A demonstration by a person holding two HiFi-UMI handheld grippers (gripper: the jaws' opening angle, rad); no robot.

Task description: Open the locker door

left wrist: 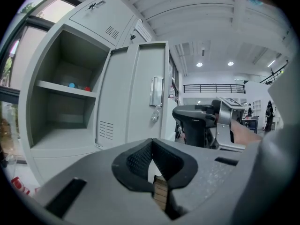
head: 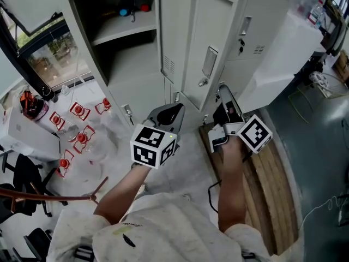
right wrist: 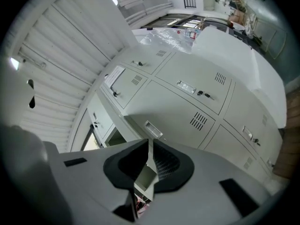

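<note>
The locker door (head: 196,37) stands swung out from its compartment (head: 131,64), hinged at that compartment's right side, with its handle (head: 210,62) near the free edge. The inside lies open in front of you: a shelf (head: 120,33) crosses it, and small blue and red things (head: 133,9) rest on that shelf towards the back.

Your right claw (head: 222,89) is up by the lower part of the door's free edge, just beside it; whether it touches the metal I cannot tell. Its jaws stand a narrow slit apart, only pale locker metal shows through the slit, and I see nothing pinched there.

Your left claw (head: 175,109) hangs in front of the door's lower end, apart from it, pointing at the lockers. Its jaws are closed tip to tip on nothing.

To the right of the open door you have closed lockers (head: 256,31) side by side. Wooden planks (head: 272,173) lie on the floor under your right forearm
</note>
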